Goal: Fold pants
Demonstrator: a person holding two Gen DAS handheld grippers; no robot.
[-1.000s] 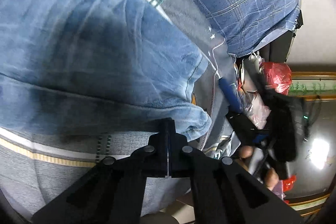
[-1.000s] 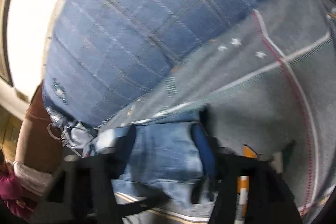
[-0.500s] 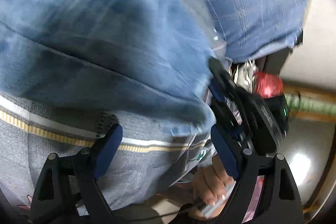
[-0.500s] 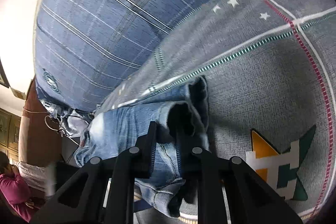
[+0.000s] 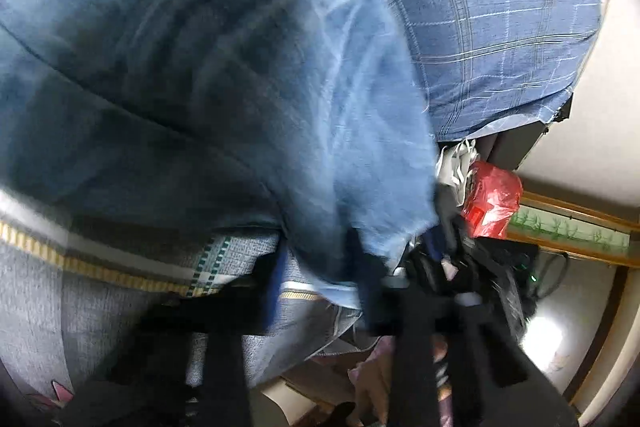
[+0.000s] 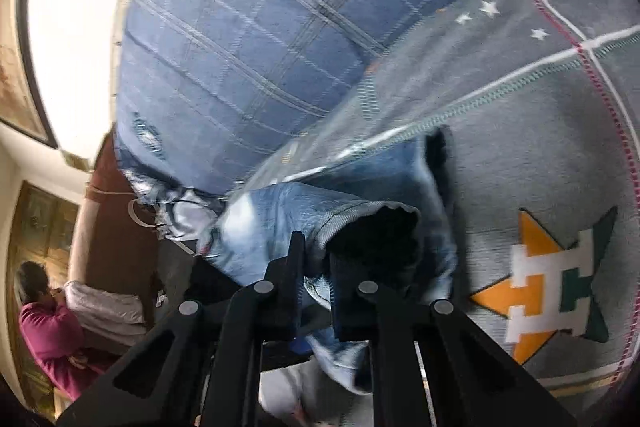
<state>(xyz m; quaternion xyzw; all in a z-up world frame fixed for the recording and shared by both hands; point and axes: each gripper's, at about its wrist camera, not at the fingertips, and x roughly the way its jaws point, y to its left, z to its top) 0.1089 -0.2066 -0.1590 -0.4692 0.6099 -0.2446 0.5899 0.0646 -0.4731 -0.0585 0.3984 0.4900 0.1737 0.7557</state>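
Blue denim pants [image 5: 224, 75] fill most of the left wrist view, lying on a grey patterned bedspread [image 5: 80, 299]. My left gripper [image 5: 320, 279] is blurred; its jaws stand apart around the pants' lower hem edge. In the right wrist view my right gripper [image 6: 316, 263] is shut on the pants' hem [image 6: 340, 223], holding a leg opening lifted above the bedspread [image 6: 520, 155]. The right gripper also shows in the left wrist view [image 5: 472, 275], just right of the pants.
A blue plaid pillow [image 6: 260, 27] lies at the bed's head, also in the left wrist view [image 5: 500, 7]. A red plastic bag [image 5: 492, 203] and clutter sit beside the bed. A person in a maroon top [image 6: 48, 331] stands at far left.
My left gripper opened and let go of the hem, then moved in around the hem edge again. My right gripper closed on the pants' hem and lifted it.
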